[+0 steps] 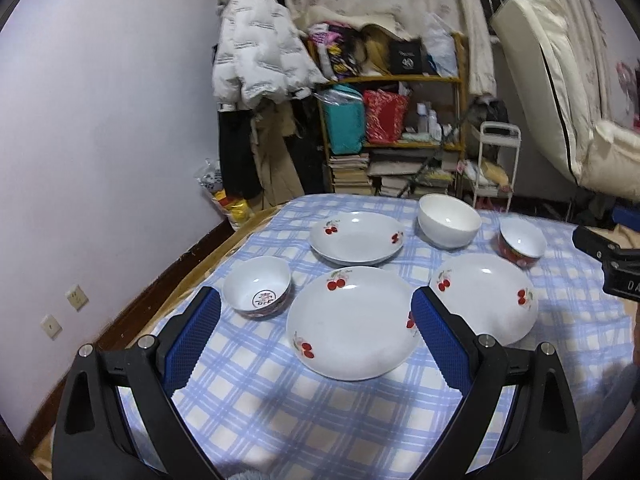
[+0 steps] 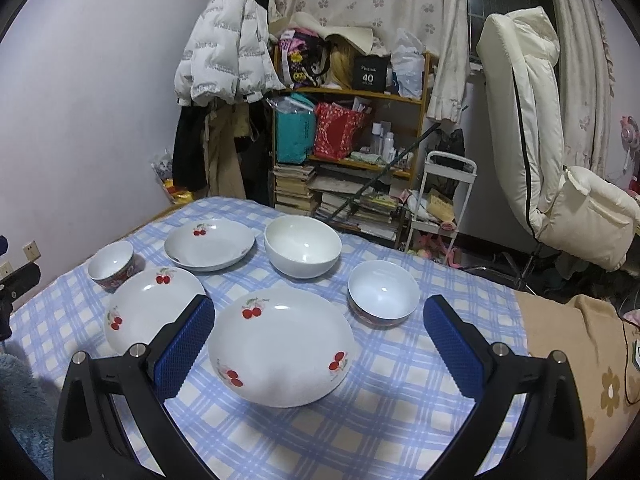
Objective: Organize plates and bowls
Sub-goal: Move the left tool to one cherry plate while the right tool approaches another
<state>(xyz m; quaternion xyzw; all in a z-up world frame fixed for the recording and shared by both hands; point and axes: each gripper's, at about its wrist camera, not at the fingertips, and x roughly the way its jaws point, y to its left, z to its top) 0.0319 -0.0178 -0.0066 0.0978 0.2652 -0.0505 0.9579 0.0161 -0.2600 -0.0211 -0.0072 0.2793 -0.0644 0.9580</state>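
Both claws are hanging released above the surface (image 1: 280,420), blue ribbed pads spread wide with nothing between them. The left claw (image 1: 316,312) is sitting low in the left wrist frame; the right claw (image 2: 318,320) is sitting low in the right wrist frame.

A soft blue-and-cream checked cloth (image 2: 400,400) is covering the surface. On it three glossy white round plates with red cherry prints are lying apart. The near plate (image 1: 348,324) is filling the centre of the left wrist frame, the right plate (image 1: 488,296) is lying just beside it toward the right, and the far plate (image 1: 356,238) is lying above centre.

Three bowls are standing upright, all apparently empty. The plain bowl (image 1: 449,220), smooth and white, is standing upper right of centre. The left bowl (image 1: 257,291), white inside with a red mark at its bottom and a dark patterned outside, is standing at centre left. The red bowl (image 1: 521,242), red outside and white inside, is at the right, touching or almost touching the right plate's rim; motion blur is making this hard to judge.
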